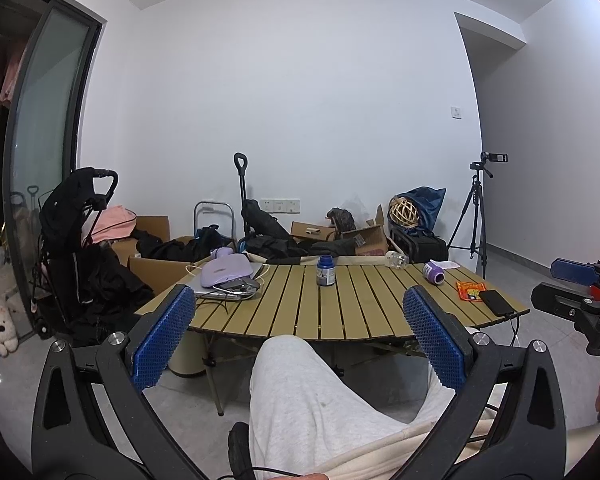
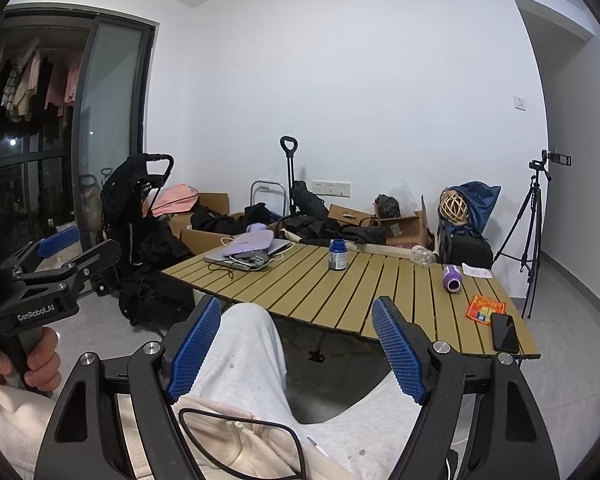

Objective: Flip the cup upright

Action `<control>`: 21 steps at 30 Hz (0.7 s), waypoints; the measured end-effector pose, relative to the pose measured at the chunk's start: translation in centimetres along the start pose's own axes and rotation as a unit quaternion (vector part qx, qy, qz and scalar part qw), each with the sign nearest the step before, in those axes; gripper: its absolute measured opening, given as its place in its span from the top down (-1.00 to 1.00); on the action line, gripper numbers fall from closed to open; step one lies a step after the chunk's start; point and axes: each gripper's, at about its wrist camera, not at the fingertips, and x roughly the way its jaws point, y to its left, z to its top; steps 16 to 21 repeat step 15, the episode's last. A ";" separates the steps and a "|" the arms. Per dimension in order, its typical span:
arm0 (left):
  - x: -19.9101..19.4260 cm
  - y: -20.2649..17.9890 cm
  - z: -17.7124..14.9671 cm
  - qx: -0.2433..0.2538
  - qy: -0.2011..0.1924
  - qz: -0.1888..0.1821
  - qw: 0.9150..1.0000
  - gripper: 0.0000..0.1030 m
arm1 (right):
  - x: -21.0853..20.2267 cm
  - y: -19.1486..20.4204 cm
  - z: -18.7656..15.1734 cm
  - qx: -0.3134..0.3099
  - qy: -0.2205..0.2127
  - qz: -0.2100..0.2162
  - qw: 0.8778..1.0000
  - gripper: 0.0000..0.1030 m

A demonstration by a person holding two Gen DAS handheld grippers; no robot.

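Observation:
A purple cup (image 1: 434, 272) (image 2: 451, 277) lies on its side on the slatted wooden table (image 1: 360, 312) (image 2: 400, 292), near the far right corner, its mouth turned towards me. My left gripper (image 1: 299, 300) hangs open over a person's grey-trousered knee, well short of the table and holding nothing. My right gripper (image 2: 297, 308) is open too, above the lap, nothing between its blue pads (image 2: 400, 354). Each gripper shows at the edge of the other's view: the right one (image 1: 572, 280) and the left one (image 2: 56, 252), held by a hand.
On the table stand a blue-lidded jar (image 1: 325, 271) (image 2: 337, 254), a laptop under a purple pouch (image 1: 228, 276), a clear bottle on its side (image 1: 397, 259), an orange packet (image 1: 470, 291) and a phone (image 1: 498, 302). Boxes, a stroller (image 1: 76, 240) and a tripod (image 1: 476, 216) surround it.

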 end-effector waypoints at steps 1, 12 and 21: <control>0.0 -0.1 0.0 0.001 0.000 0.000 1.000 -1.00 | 0.0 0.0 0.0 0.000 0.000 0.000 1.000 -0.61; 0.1 0.1 -0.3 -0.001 0.000 0.005 1.000 -1.00 | -0.1 0.0 -0.1 0.000 0.000 0.001 1.000 -0.61; 0.0 0.1 -0.3 -0.002 -0.002 0.004 1.000 -1.00 | -0.1 -0.1 -0.1 0.000 0.001 0.001 1.000 -0.61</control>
